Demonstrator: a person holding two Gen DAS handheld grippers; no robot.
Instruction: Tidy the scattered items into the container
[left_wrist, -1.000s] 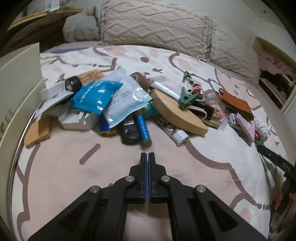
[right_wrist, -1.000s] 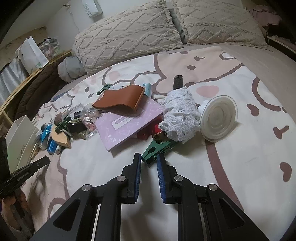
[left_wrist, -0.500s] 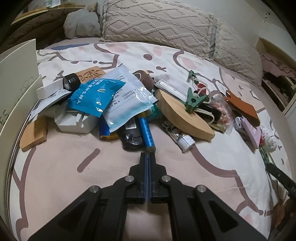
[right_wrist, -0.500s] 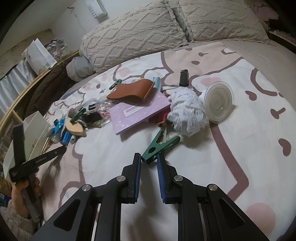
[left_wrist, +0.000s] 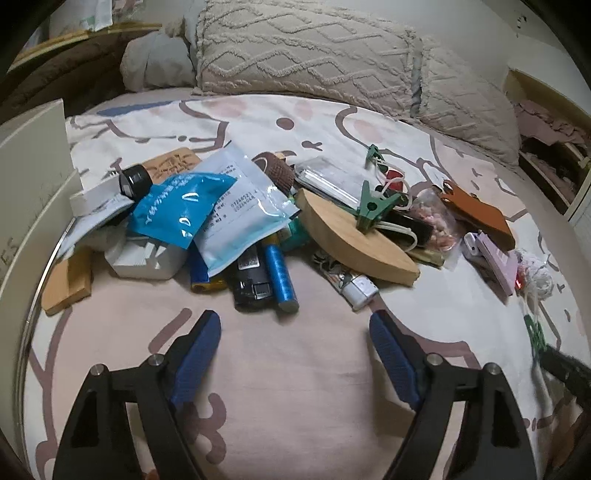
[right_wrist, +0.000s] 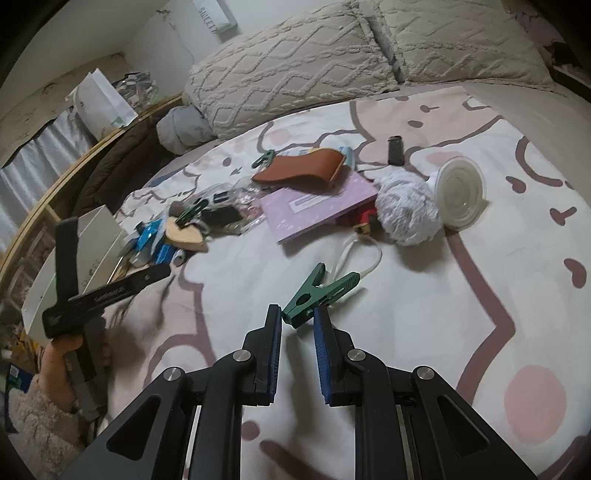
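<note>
Scattered items lie in two loose heaps on the pink-and-white patterned bedsheet, none in the cream-white box at the sheet's left edge yet.

My right gripper is closed about as far as it goes, and its pads seem to pinch only the tail end of a green plastic clothes-clip. That hold looks shallow to me, so the clip could twist out on the way across. A white cord loops from the clip back toward the fluffy white crocheted ball. If it is tied in there, a pull may drag the ball and its neighbours along.

My left gripper has just been opening; its jaws stand wide over bare sheet, with nothing between them. Just ahead is a shiny blue cylinder beside a black lighter-shaped piece. The cylinder could roll away from a pad that lands off-centre. Both are tucked under a clear pale-blue pouch and a bright blue foil sachet, which look slick and could slide off if I lift from beneath. The soft sheet could also bunch into the pads.

Further right are a boat-shaped wooden piece, a brown leather pouch, a lilac notebook and a translucent round lid. They are mostly small and light, and they overlap.
</note>
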